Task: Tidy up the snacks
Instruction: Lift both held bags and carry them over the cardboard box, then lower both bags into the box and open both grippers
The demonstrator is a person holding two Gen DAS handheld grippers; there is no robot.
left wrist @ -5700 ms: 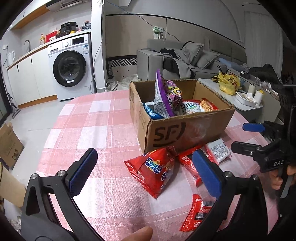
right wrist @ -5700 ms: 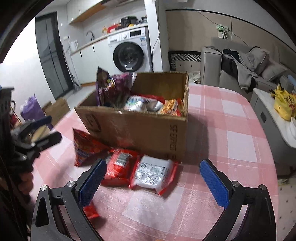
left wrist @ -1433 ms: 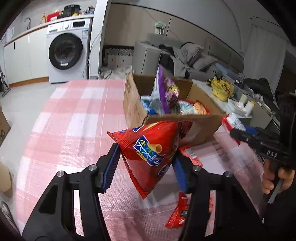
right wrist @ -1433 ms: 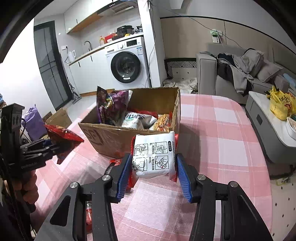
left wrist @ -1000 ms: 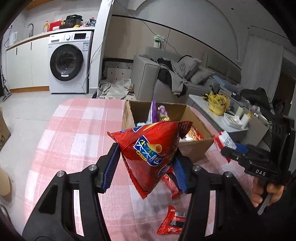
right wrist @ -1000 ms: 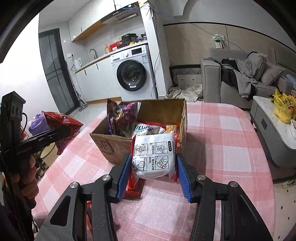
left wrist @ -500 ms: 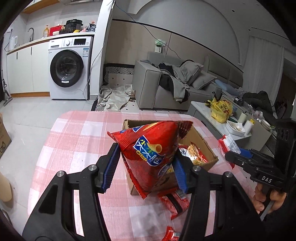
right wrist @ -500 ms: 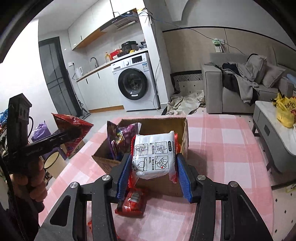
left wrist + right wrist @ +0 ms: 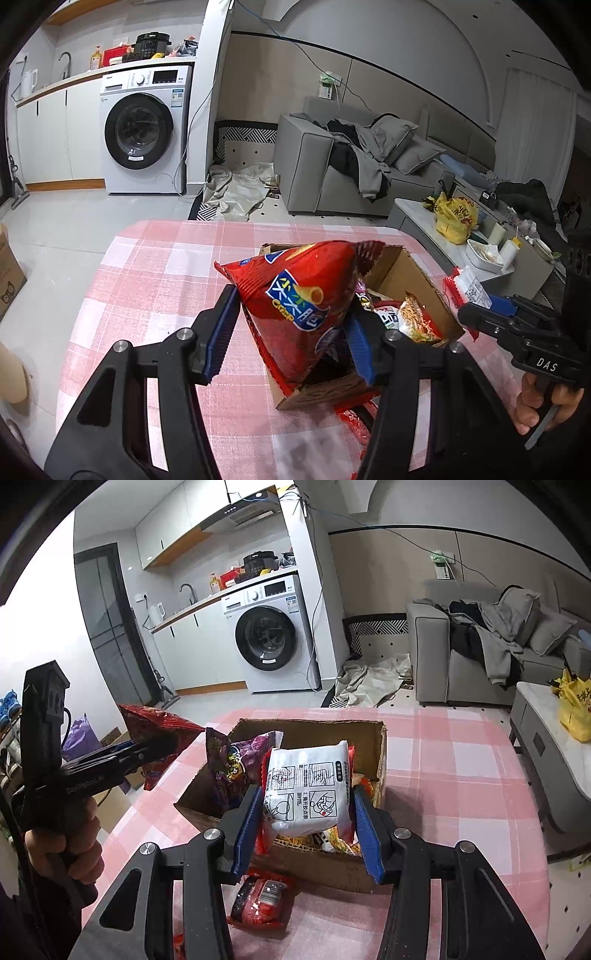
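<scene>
Both grippers, left clamping chips, right clamping noodles, have risen above the box at frame center; drops come next.

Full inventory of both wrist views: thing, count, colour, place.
red chip bag: 1, red, held above box
white noodle packet: 1, white, held above box
cardboard box: 1, brown, on table, holds snacks
purple snack bag: 1, purple, upright in box
red packet: 1, red, on table before box
table: 1, pink check
washing machine: 1, white, background
sofa: 1, grey
left gripper: shut
right gripper: shut
</scene>
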